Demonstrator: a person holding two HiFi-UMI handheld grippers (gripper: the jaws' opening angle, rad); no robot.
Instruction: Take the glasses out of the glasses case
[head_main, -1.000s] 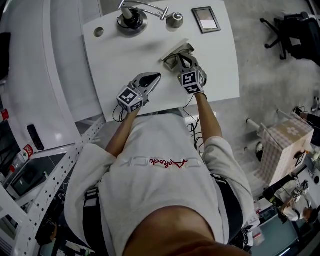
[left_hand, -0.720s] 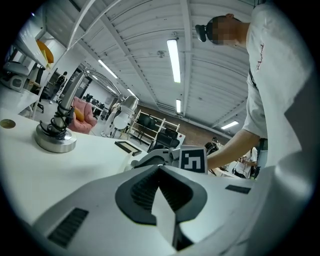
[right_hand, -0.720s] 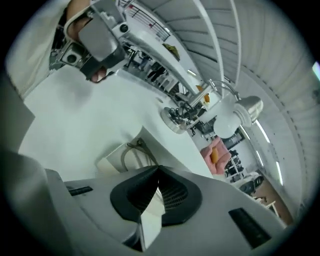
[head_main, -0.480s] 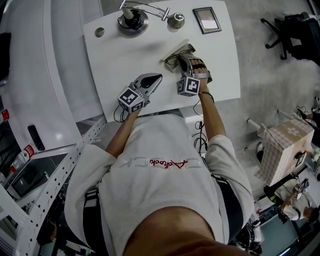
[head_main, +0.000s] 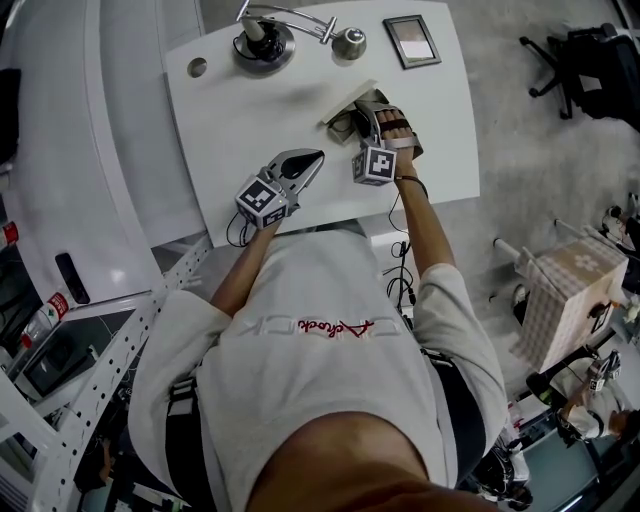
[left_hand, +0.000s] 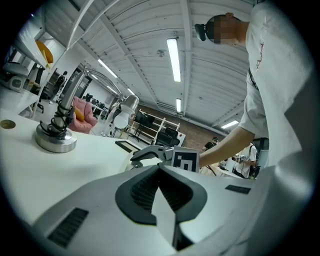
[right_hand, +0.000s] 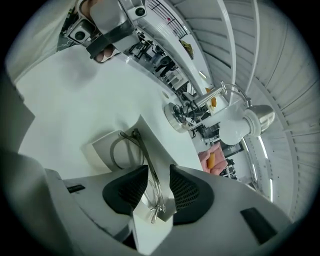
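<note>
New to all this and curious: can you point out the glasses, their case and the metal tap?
glasses (right_hand: 149, 171): right gripper view, the thin metal arm.
glasses case (right_hand: 99, 149): right gripper view, its side wall.
metal tap (left_hand: 56, 144): left gripper view, its round base.

The left gripper (left_hand: 160, 167) is pointing across the white tabletop (left_hand: 75, 160), its jaws pressing together on nothing. A metal faucet (left_hand: 56, 131) is standing at the left, and the right gripper (left_hand: 140, 155) is working just ahead.

A white surface (head_main: 250, 110) stands on a grey floor (head_main: 540, 150), with a black office chair (head_main: 575, 60) off to its right. Strip lights (left_hand: 173, 60) line the ribbed ceiling (left_hand: 135, 30).
</note>
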